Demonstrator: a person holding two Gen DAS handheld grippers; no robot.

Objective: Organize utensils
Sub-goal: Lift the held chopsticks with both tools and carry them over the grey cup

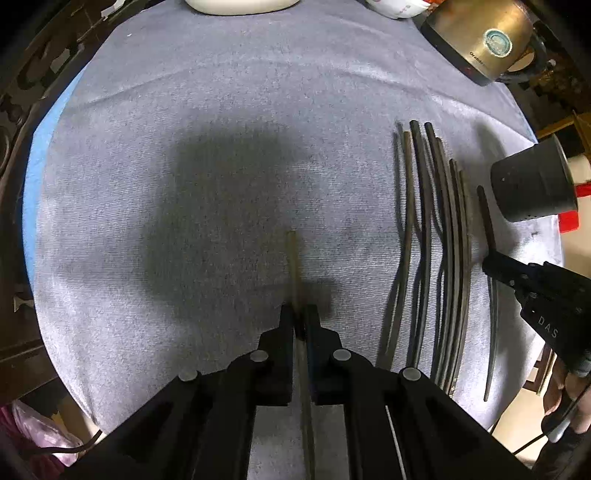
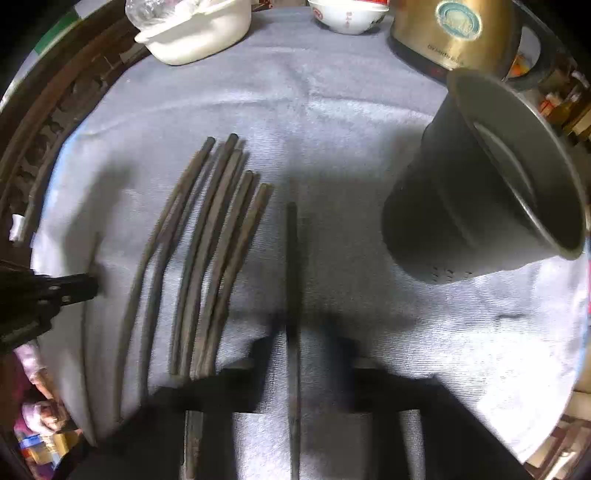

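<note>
My left gripper (image 1: 299, 319) points straight down at the grey cloth (image 1: 221, 129), shut on a pale brown chopstick (image 1: 293, 266) that sticks out past its fingertips. To its right lie several dark chopsticks (image 1: 436, 240) side by side. Beyond them my right gripper (image 1: 491, 264) is shut on a single dark chopstick (image 1: 484, 218). In the right wrist view that chopstick (image 2: 291, 266) runs straight ahead from the blurred right gripper (image 2: 293, 343), with the loose chopsticks (image 2: 207, 258) to its left and the left gripper (image 2: 79, 288) further left. A dark perforated cup (image 2: 461, 206) stands to the right.
At the back of the table sit a white pot (image 2: 207, 37), a white bowl (image 2: 347, 14) and a gold kettle (image 2: 454, 33). Dark carved wood (image 2: 44, 122) runs along the left edge. The cloth's edge drops off at the near right (image 2: 535, 435).
</note>
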